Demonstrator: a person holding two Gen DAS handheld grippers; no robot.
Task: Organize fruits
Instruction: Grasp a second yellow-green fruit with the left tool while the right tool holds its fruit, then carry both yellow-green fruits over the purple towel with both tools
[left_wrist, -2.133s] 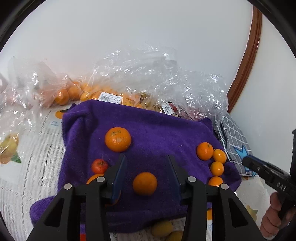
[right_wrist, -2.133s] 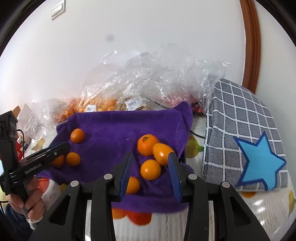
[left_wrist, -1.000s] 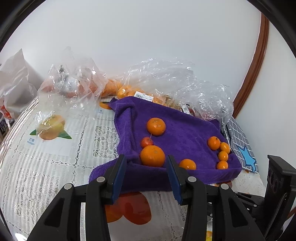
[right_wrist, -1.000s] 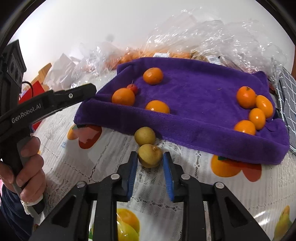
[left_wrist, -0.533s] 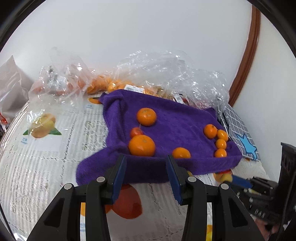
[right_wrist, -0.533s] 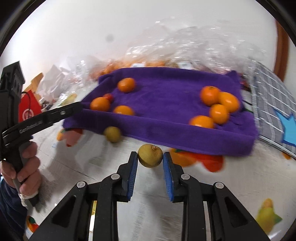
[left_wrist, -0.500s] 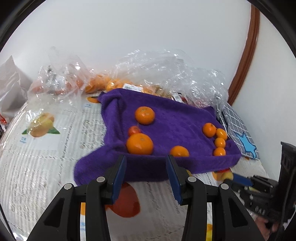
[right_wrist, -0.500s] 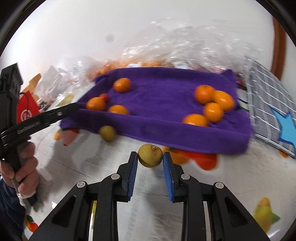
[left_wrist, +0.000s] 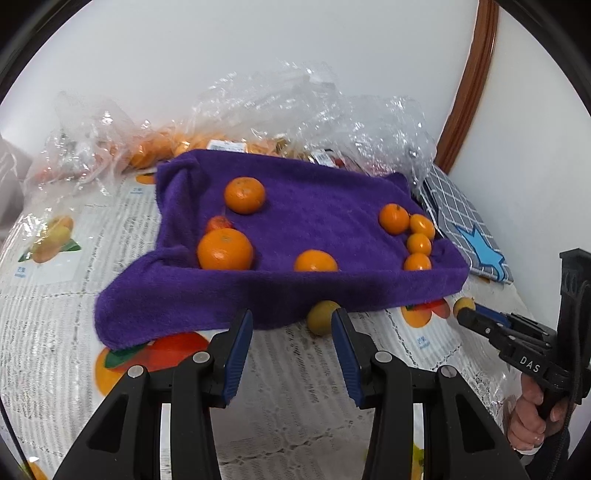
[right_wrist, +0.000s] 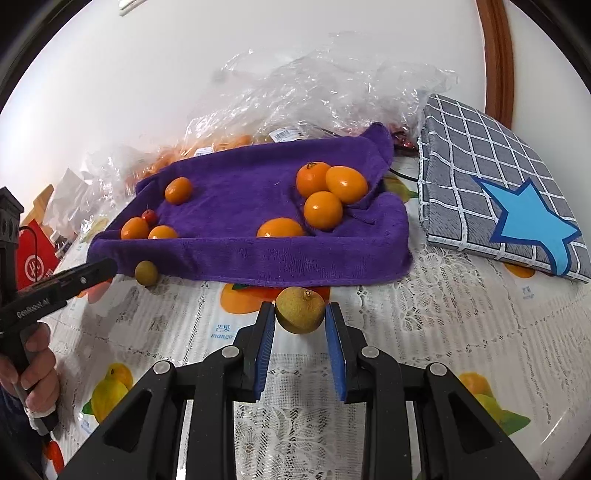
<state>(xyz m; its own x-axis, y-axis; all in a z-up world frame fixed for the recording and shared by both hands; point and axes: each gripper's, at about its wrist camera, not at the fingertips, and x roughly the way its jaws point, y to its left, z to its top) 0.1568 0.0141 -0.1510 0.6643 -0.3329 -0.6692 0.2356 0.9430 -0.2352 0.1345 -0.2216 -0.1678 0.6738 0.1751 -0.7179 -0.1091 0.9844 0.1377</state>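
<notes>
While the left gripper (left_wrist: 291, 332) hovers low in its frame with jaws apart and empty, a yellow-green fruit (left_wrist: 323, 316) lies on the table (left_wrist: 48, 332) just ahead, against the front edge of the purple towel (left_wrist: 295, 206). On that towel, two large oranges (left_wrist: 225, 249) sit at center left and four small ones (left_wrist: 419, 243) cluster at right. Lower center in the right wrist view, the right gripper (right_wrist: 300, 325) has its jaws clamped on a second yellow-green fruit (right_wrist: 300, 310), just before the towel's edge. At far right lies a gray checked cushion (right_wrist: 480, 155).
</notes>
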